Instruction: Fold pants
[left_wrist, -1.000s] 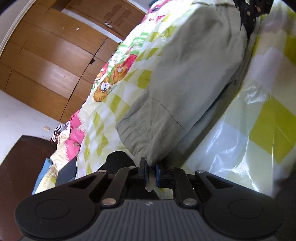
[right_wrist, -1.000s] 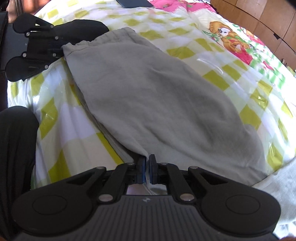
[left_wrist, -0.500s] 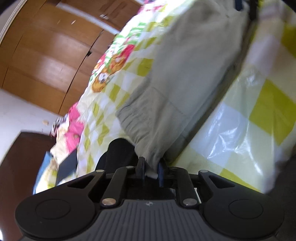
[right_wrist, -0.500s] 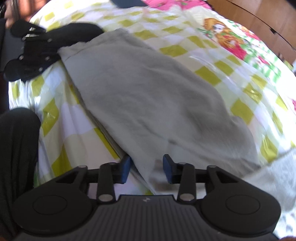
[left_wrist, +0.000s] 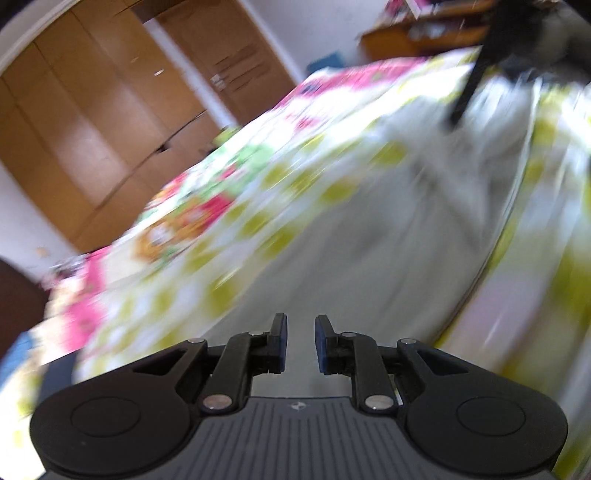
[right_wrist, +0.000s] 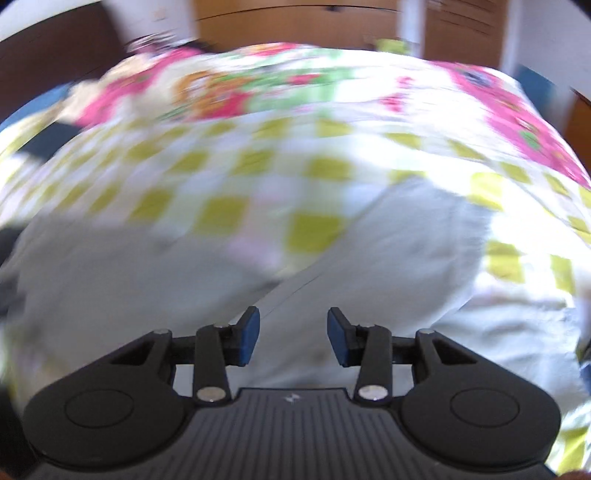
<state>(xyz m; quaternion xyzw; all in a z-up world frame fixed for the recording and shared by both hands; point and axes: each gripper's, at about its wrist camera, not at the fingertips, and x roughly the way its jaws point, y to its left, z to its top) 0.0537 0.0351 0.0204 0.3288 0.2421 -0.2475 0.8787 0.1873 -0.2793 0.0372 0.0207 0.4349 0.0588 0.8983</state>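
Observation:
The grey pants (left_wrist: 388, 251) lie folded lengthwise on a bed with a yellow-checked cover (left_wrist: 280, 184). My left gripper (left_wrist: 300, 343) is open and empty just above one end of the pants. My right gripper (right_wrist: 293, 338) is open and empty above the pants (right_wrist: 369, 266) in the right wrist view, where the cloth shows a fold line running up to the right. Both views are blurred by motion. The other gripper shows as a dark blur (left_wrist: 476, 66) at the far end in the left wrist view.
Wooden wardrobe doors (left_wrist: 92, 122) stand beyond the bed. The bed cover has a pink and green cartoon band (right_wrist: 258, 88) along its far side. A dark object (right_wrist: 48, 140) lies on the bed at the left in the right wrist view.
Both grippers have let go of the pants and opened. Both have lifted and swung, so the views now look across the bed.

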